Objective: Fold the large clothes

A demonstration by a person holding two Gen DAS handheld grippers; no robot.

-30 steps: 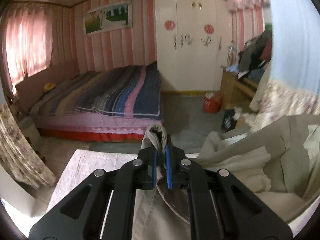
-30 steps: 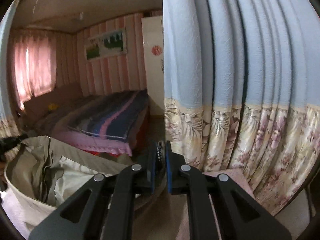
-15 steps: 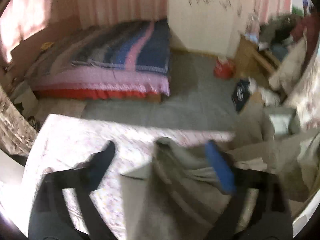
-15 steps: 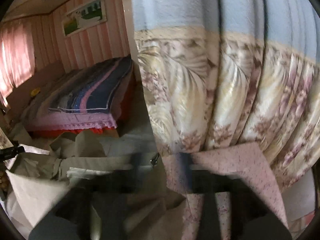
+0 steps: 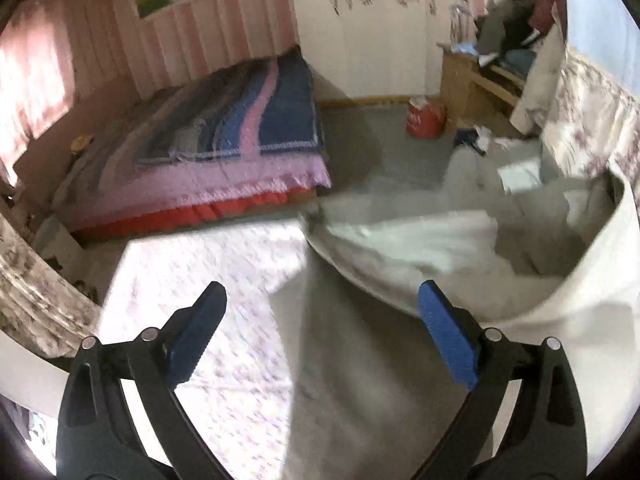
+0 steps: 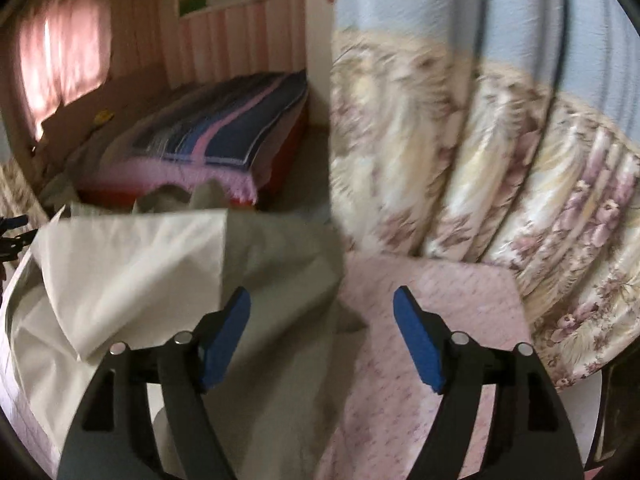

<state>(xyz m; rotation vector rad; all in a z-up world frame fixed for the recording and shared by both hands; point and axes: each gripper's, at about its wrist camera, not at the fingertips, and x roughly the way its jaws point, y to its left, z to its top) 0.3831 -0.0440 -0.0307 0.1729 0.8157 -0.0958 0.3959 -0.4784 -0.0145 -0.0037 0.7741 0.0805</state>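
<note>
Both grippers, clamped a second ago on raised edges of the beige garment, have let go and dropped toward the pink floral cloth covering the work surface. In the left wrist view the left gripper stands wide open with nothing pressed between its blue pads; the fabric lies loose beneath and ahead of it, heaped toward the surface's right side. In the right wrist view the right gripper has jaws opening, the garment's edge lying under the gap but not pinched. The cloth's bulk sits between the two grippers, its long run stretching from one toward the other, with bare pink surface near the right-hand corner by the flowered curtain. Either hand looks equally close; the next fold probably needs a fresh pinch on the near edge.
</note>
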